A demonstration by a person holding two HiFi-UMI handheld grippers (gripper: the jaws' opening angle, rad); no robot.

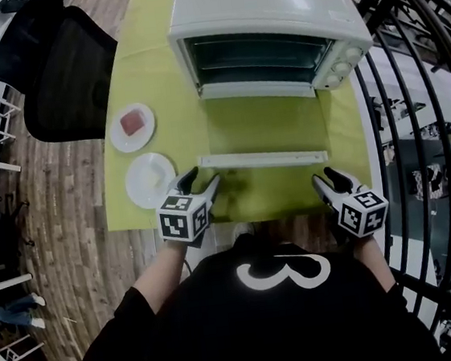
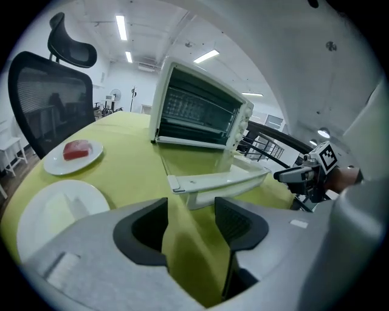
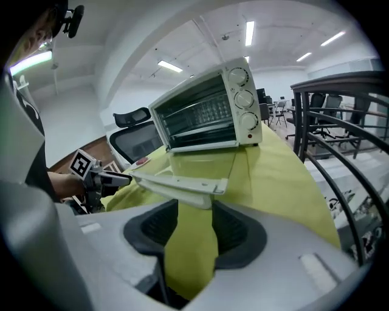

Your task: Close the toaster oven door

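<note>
Your left tongs (image 1: 202, 177) and right tongs (image 1: 323, 177) both gape empty at the table's (image 1: 144, 71) near edge, just before the oven's (image 1: 263, 9) door (image 1: 262, 159), folded down open.

A yellow-green cloth (image 1: 149, 79) is spread over the table. Two white plates are set near its left edge, one beyond the other and just apart. A red piece of food (image 1: 132, 122) is laid on the far plate (image 1: 115, 137). Something pale is seen on the near plate (image 1: 134, 188), but it cannot be made out. A black mesh-backed office chair (image 1: 59, 73) is placed beside the table's left side, on a wood-plank floor (image 1: 58, 203). A black metal railing (image 1: 415, 105) is seen along the right.
</note>
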